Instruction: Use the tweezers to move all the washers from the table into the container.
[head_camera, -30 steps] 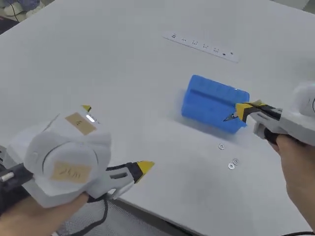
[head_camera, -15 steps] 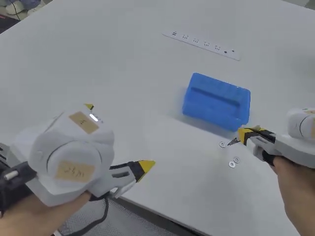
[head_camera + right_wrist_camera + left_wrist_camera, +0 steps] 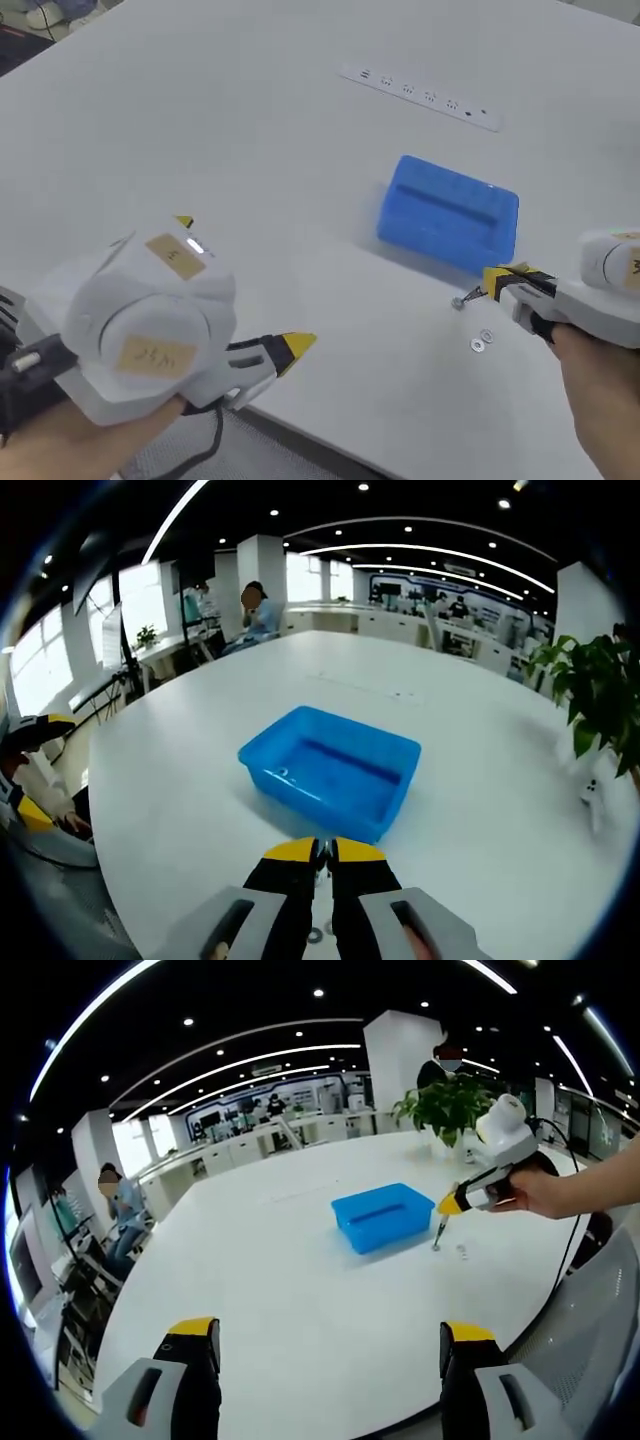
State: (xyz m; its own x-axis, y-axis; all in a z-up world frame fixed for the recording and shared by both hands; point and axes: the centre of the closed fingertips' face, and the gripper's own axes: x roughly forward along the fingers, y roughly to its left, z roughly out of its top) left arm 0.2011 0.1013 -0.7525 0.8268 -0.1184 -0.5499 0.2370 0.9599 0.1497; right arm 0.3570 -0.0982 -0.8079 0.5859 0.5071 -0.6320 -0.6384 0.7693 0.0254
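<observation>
The blue container (image 3: pixel 450 212) stands right of centre on the white table (image 3: pixel 250 150). My right gripper (image 3: pixel 497 280) is just in front of it, shut on thin tweezers (image 3: pixel 472 294) that point down at the table. Their tip meets a small washer (image 3: pixel 457 303); I cannot tell whether it is pinched. Two more washers (image 3: pixel 482 341) lie close by. In the right gripper view the jaws are shut on the tweezers (image 3: pixel 322 855), with the container (image 3: pixel 330 770) ahead. My left gripper (image 3: pixel 239 282) is held open near the table's front edge, holding nothing, with the container (image 3: pixel 385 1217) far ahead.
A white power strip (image 3: pixel 420 97) lies at the back of the table. The front edge of the table runs under the left gripper. Other people and desks stand far off in the room.
The right gripper has come down from over the container to the table in front of it, bringing the tweezers' tip to a washer. The left gripper has stayed put.
</observation>
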